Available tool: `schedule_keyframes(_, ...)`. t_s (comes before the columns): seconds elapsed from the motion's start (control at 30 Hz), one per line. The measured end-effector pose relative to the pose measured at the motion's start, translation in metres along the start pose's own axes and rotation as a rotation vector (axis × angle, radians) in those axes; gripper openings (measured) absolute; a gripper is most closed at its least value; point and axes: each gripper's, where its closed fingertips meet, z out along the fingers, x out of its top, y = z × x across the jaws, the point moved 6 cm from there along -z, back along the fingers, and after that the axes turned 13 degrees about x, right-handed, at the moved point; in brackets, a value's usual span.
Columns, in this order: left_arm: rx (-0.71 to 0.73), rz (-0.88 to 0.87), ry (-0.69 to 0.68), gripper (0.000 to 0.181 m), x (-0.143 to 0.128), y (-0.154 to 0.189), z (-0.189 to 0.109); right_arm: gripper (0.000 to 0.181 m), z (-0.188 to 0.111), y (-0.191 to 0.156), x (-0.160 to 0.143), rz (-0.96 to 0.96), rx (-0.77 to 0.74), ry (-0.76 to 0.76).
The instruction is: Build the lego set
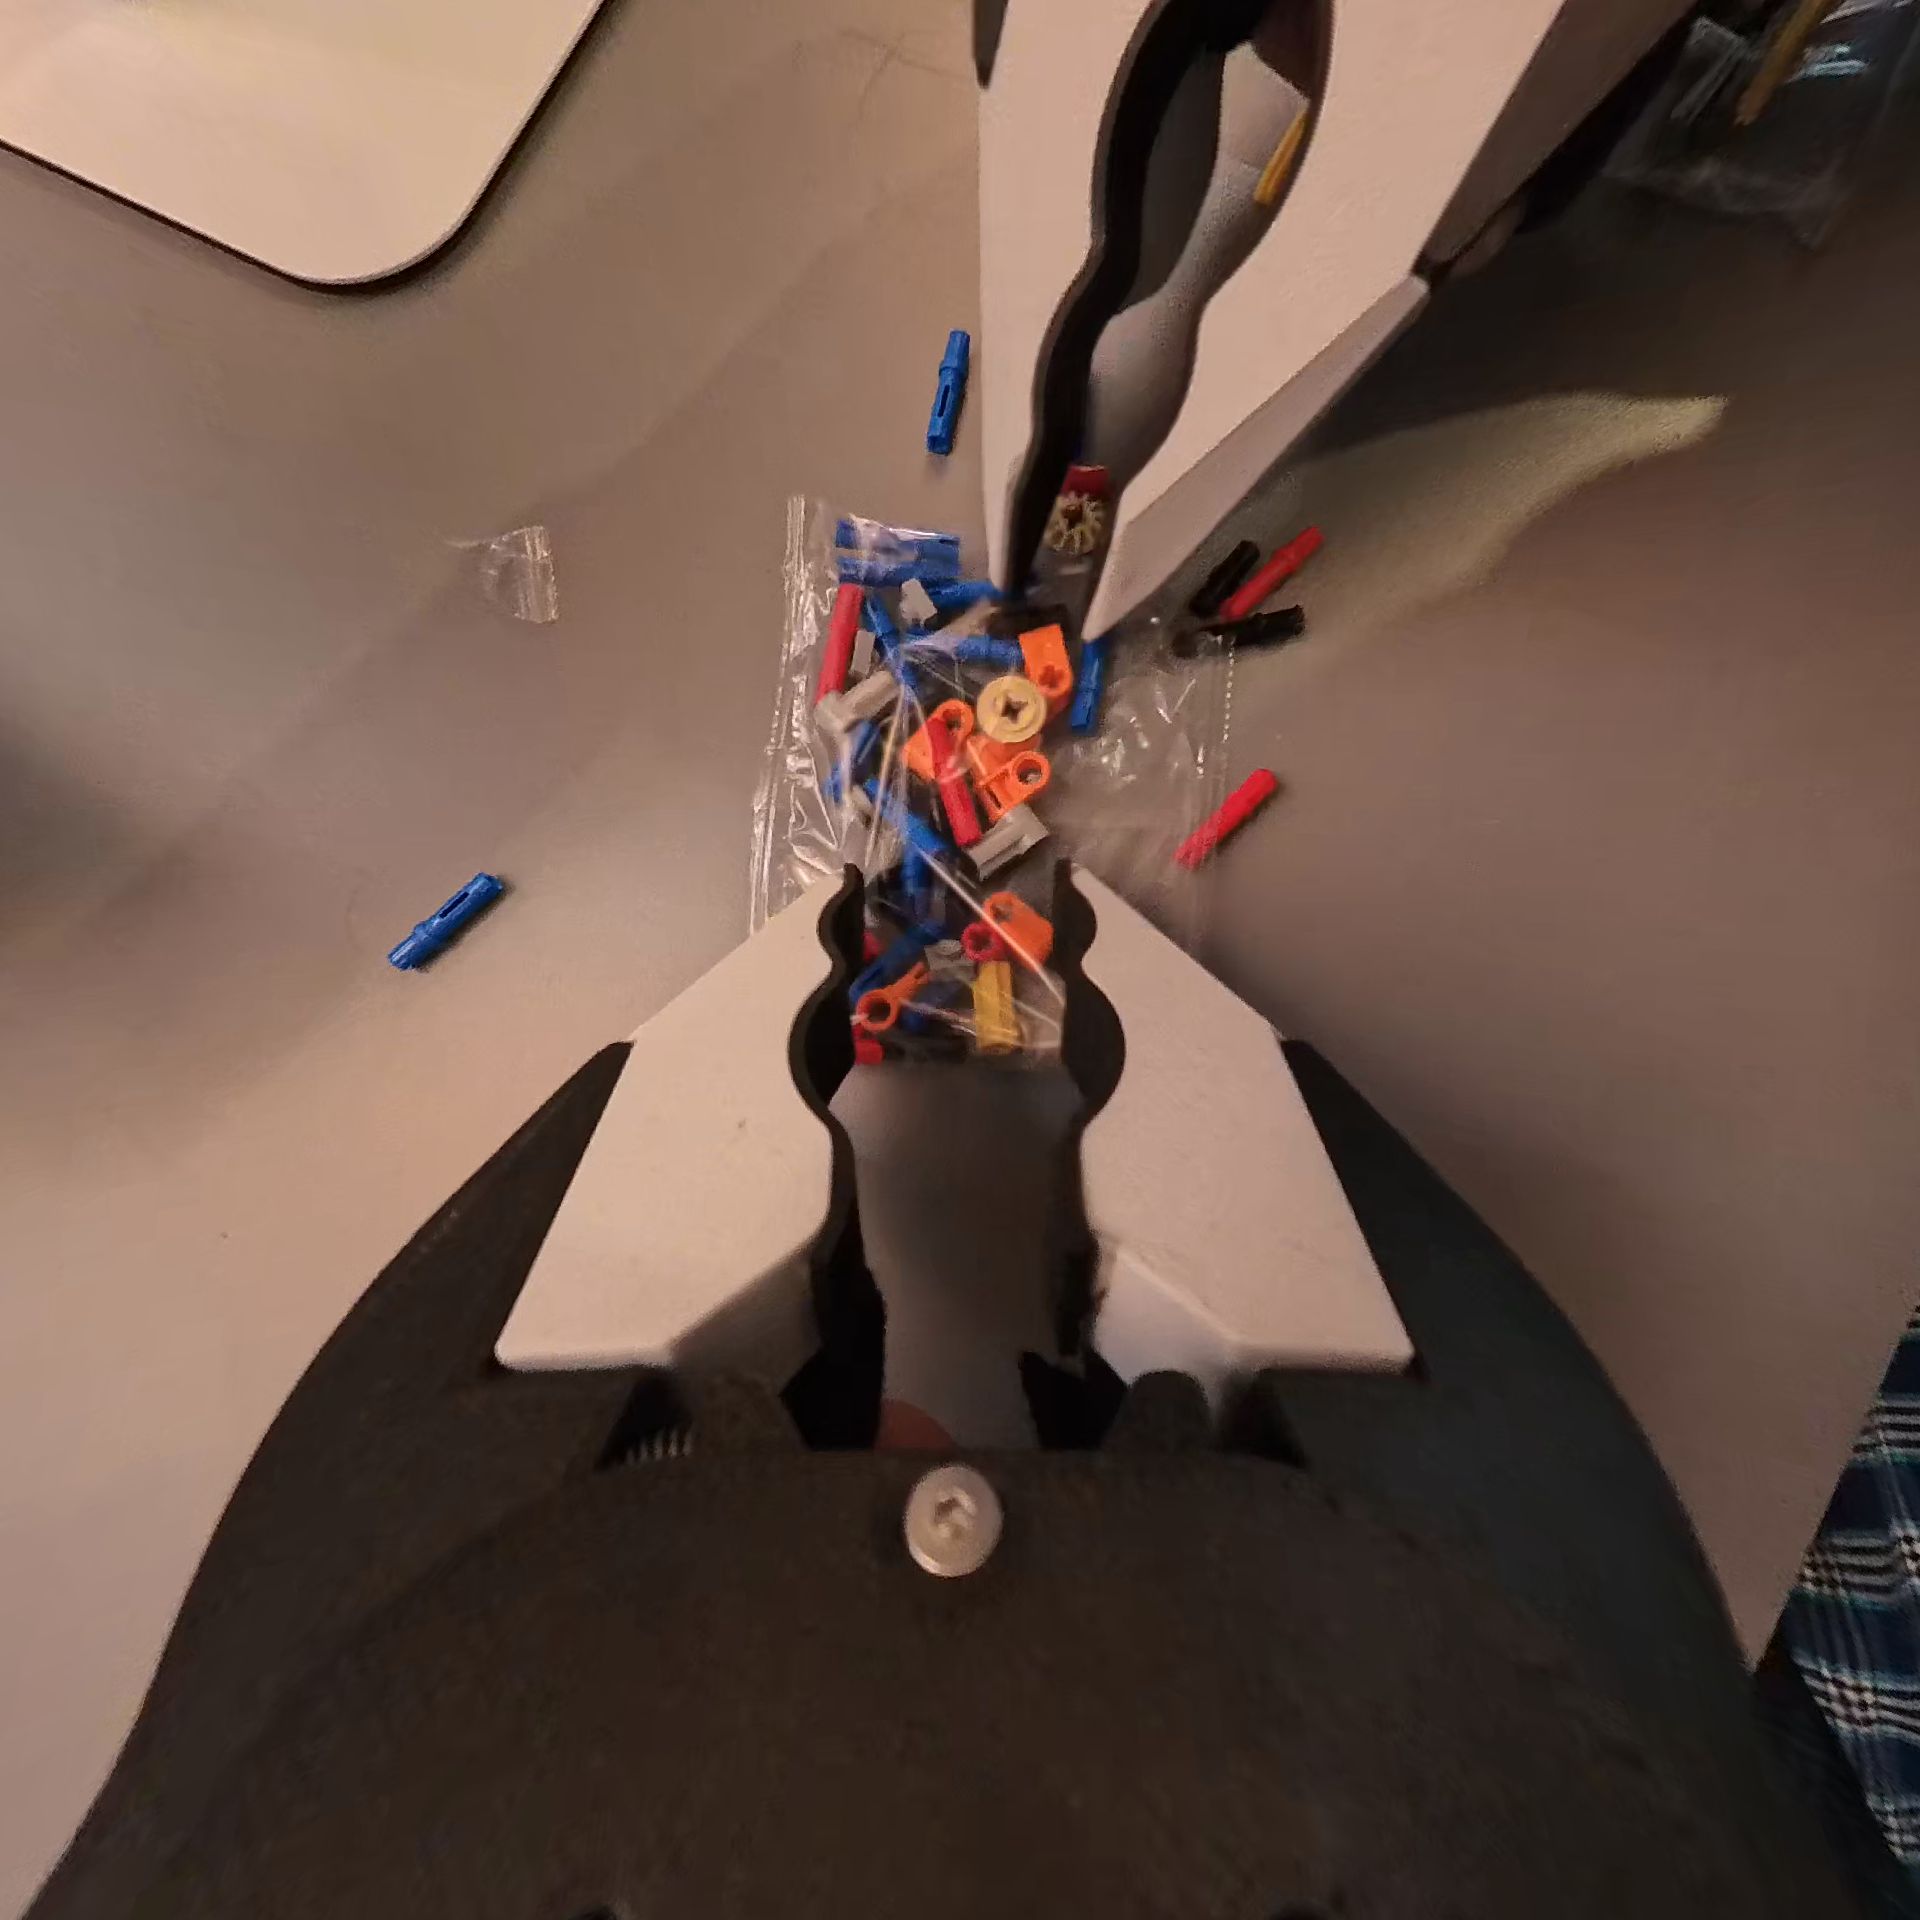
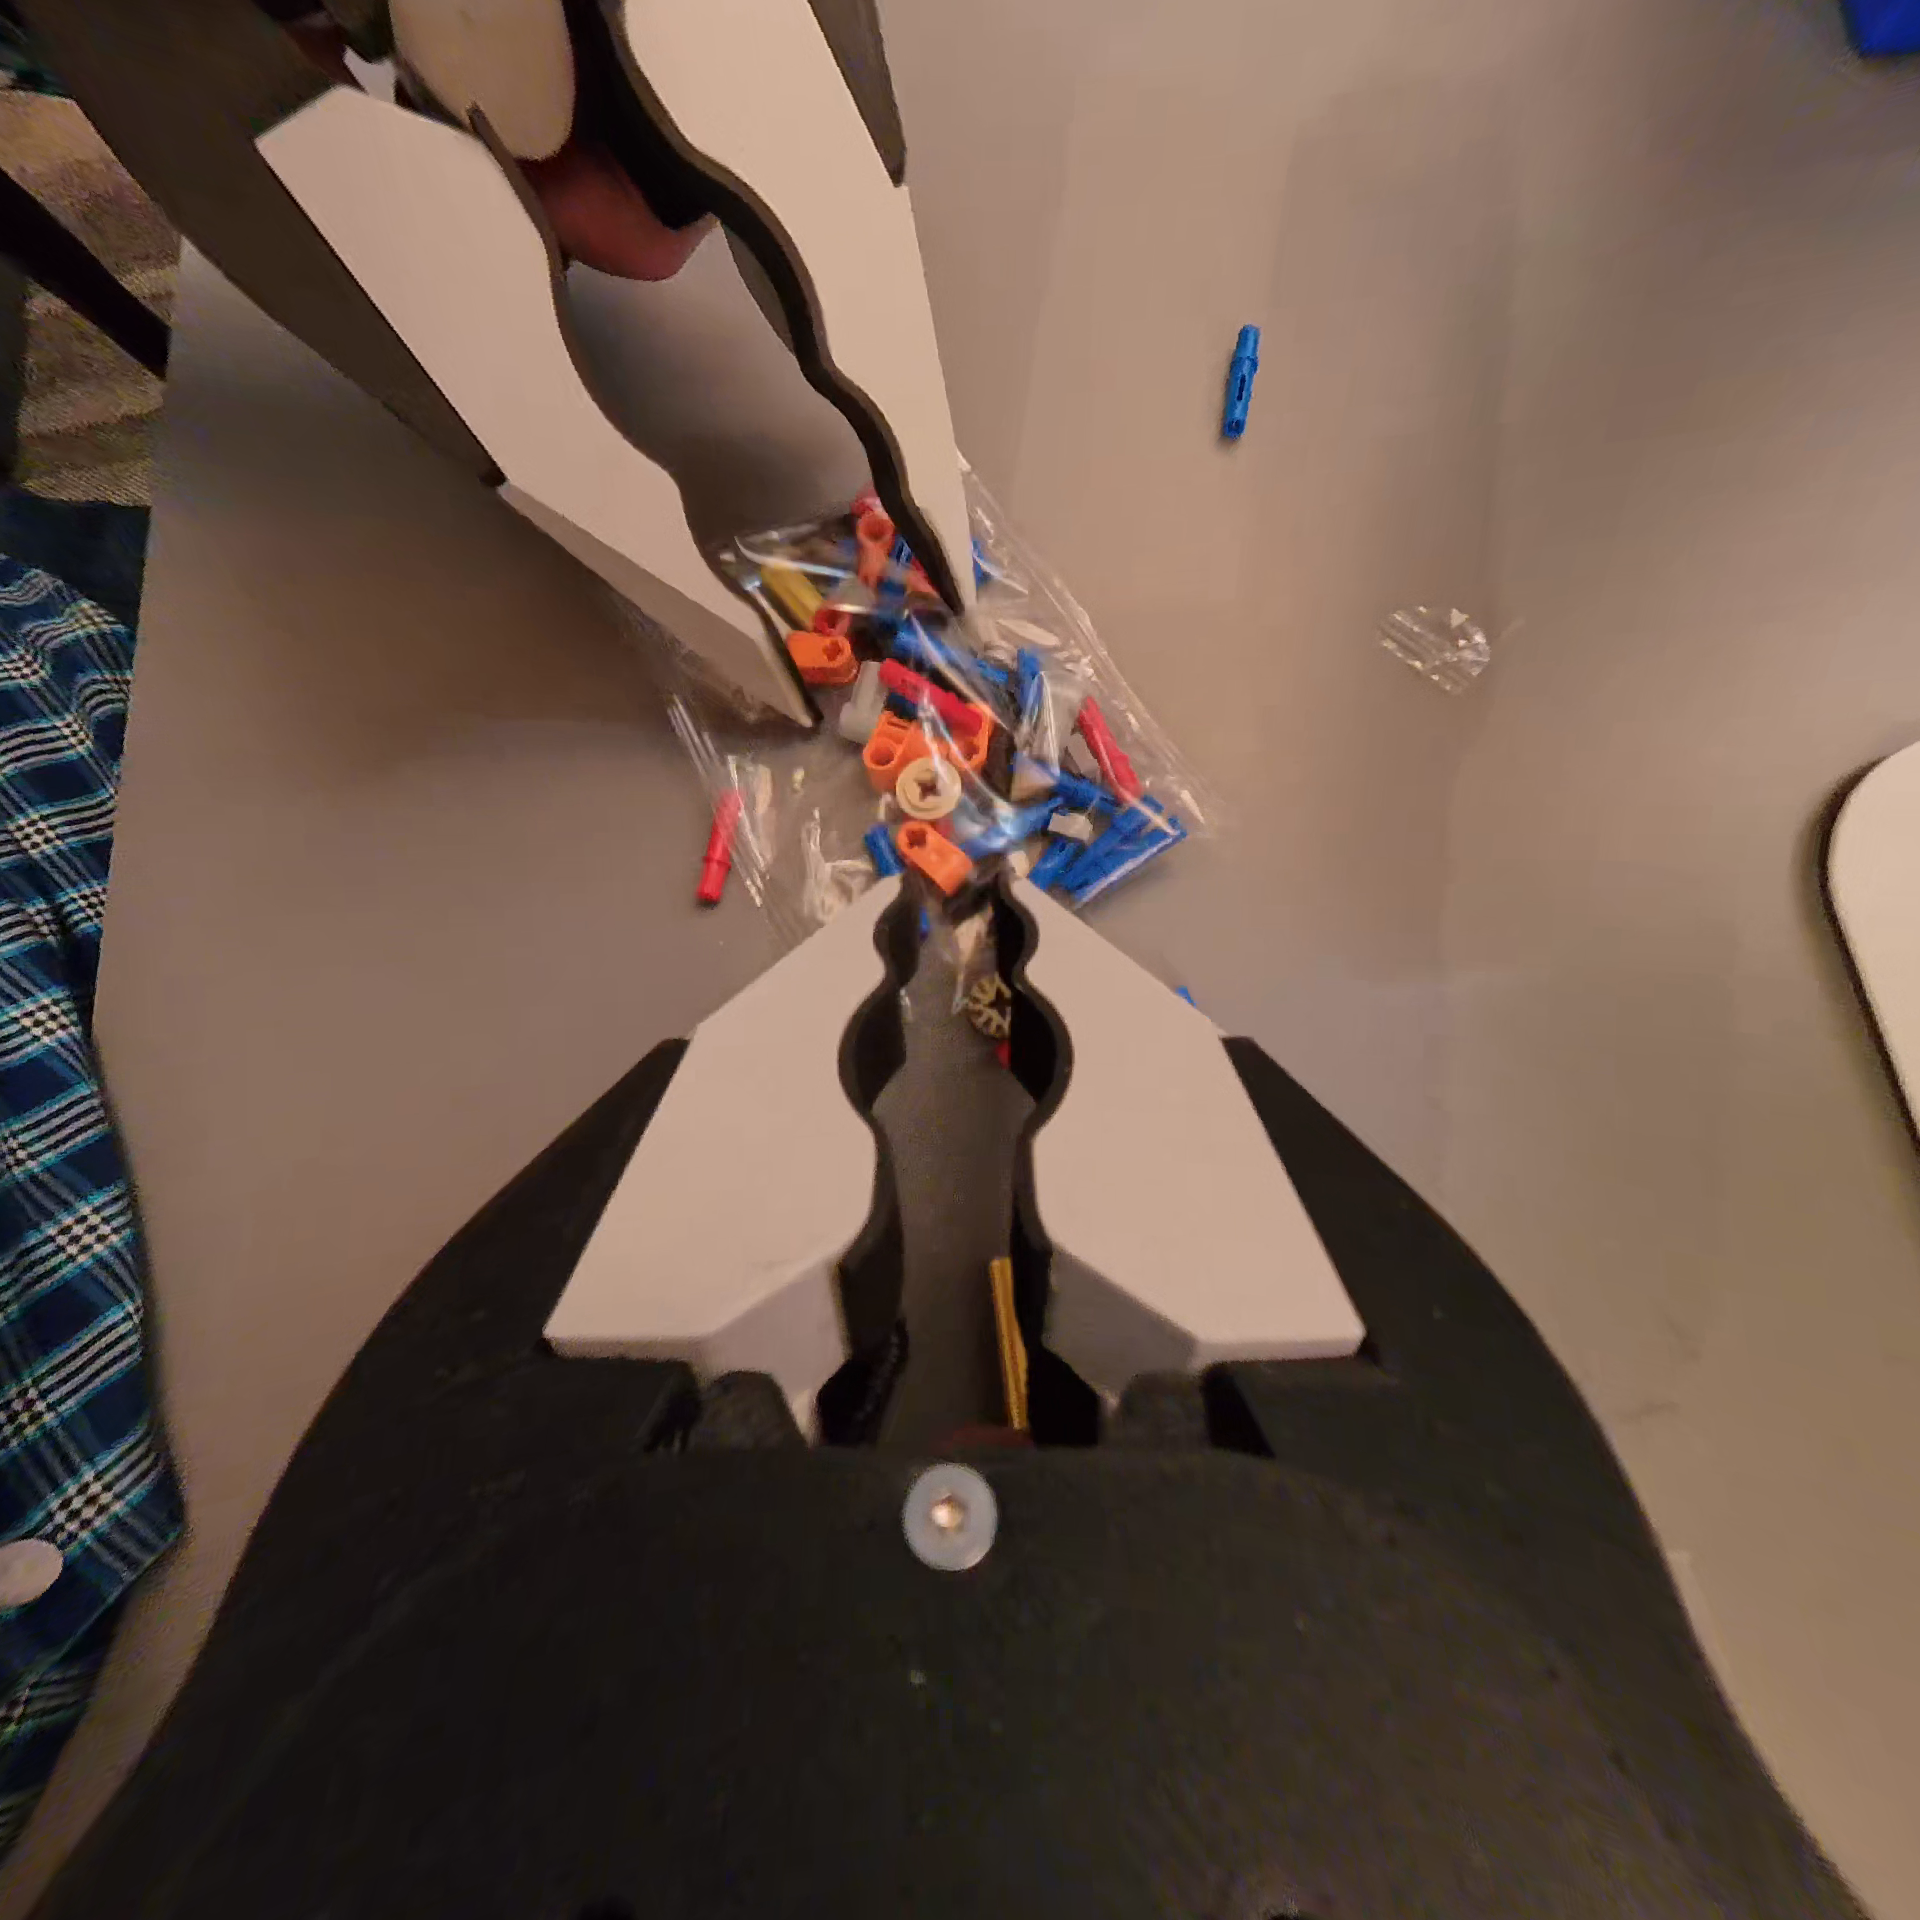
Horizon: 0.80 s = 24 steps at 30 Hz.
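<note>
A clear plastic bag [image 1: 935, 748] of small blue, red, orange, grey and yellow lego pins and connectors lies stretched between my two grippers on the grey table [image 1: 312, 675]. My left gripper [image 1: 958, 878] is shut on the near end of the bag, its jaws held apart by the pieces inside. My right gripper [image 1: 1047, 608] comes in from the top and pinches the far end. In the right wrist view the bag [image 2: 956, 748] runs from my right gripper [image 2: 951, 888] to the left gripper [image 2: 881, 660]. A yellow axle [image 2: 1006, 1340] sits deep between the right fingers.
Loose pins lie around the bag: blue ones [image 1: 948, 392] [image 1: 445, 922], a red one [image 1: 1226, 818], red and black ones [image 1: 1247, 592]. A torn scrap of clear plastic [image 1: 514, 571] lies to the left. A white rounded board [image 1: 260, 125] is at the far left. Plaid cloth [image 2: 62, 1039] shows at the table's edge. Left tips to right tips: about 5 centimetres.
</note>
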Motion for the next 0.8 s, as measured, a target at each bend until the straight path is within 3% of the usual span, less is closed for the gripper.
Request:
schedule_keyframes(0.03, -0.002, 0.000, -0.001, 0.035, 0.000, 0.001, 0.000, 0.014, 0.000, -0.001, 0.001, -0.008, -0.001, -0.001)
schedule_keyframes(0.53, -0.029, -0.007, -0.002, 0.046, 0.000, 0.004, 0.001, 0.048, 0.013, -0.017, 0.019, -0.121, 0.033, 0.035)
schedule_keyframes(0.7, -0.032, -0.013, -0.001, 0.047, 0.000, 0.004, 0.001, 0.048, 0.024, -0.019, 0.018, -0.135, 0.043, -0.031)
schedule_keyframes(0.8, -0.034, -0.015, 0.002, 0.047, -0.001, 0.004, 0.001, 0.036, 0.024, -0.022, 0.017, -0.149, 0.061, -0.038)
